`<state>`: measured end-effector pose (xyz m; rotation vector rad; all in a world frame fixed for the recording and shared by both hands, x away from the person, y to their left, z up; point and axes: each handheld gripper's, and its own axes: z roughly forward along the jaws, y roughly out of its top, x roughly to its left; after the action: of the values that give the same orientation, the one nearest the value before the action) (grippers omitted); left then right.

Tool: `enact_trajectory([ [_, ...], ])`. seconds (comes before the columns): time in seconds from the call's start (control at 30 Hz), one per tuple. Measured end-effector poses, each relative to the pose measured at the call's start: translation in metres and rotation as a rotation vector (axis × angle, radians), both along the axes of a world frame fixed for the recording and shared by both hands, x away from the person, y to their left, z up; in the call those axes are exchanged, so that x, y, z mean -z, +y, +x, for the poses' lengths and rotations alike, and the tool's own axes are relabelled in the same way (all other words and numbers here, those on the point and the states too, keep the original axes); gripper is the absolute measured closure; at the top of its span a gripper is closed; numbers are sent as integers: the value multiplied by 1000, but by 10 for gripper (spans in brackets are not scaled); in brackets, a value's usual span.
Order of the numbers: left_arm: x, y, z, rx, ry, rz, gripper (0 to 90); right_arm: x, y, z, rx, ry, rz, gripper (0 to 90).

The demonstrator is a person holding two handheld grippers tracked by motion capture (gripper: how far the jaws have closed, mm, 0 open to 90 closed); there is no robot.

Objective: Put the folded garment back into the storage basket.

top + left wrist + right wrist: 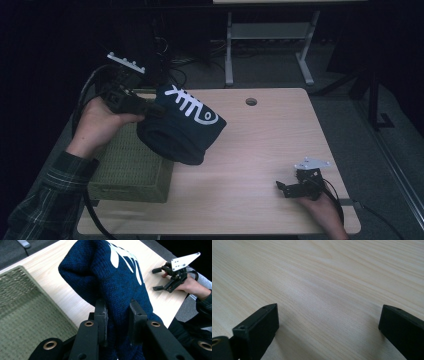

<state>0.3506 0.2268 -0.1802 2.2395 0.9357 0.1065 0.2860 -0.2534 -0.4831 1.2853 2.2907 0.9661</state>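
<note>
— Two hand-held grippers are here. What does the left hand-held gripper (117, 322) do?

— Its jaws are pressed on a dark blue knitted hat (182, 127). The wool is bunched up between them, so the hat is held tight. The hat hangs in the air, over the near edge of a green woven box (131, 170) and the worktop (270, 145). It has white stripes on it, a bit like fish bones.

— And the right hand-held gripper (285, 189)?

— Its jaws are wide apart, with nothing between them. It sits low by the worktop, at the near right corner, well apart from the hat. Its own view shows bare wood under the jaws.

— What is the worktop like?

— It is light wood with rounded corners. It has a small round hole (251, 101) near the far edge. The green box stands on its left side.

— And the room?

— It is dark. A grey floor lies past the worktop, and the white legs of another table (267, 35) stand back there. Some cables (175, 65) lie on the floor near them.

— Is anything hard to see?

— Yes. The hat covers part of the box. I cannot see inside the hat. The person's checked sleeve (45, 200) is cut off at the bottom left.
</note>
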Motion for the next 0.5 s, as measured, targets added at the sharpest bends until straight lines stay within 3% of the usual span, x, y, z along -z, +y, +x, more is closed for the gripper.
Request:
enact_trajectory([
  [0.17,-8,16,-2,-40,-12,-16,729,0,0,0,0,0,0,25],
  [0.5,-16,49,-6,-109,-23,1,730,0,0,0,0,0,0,26],
])
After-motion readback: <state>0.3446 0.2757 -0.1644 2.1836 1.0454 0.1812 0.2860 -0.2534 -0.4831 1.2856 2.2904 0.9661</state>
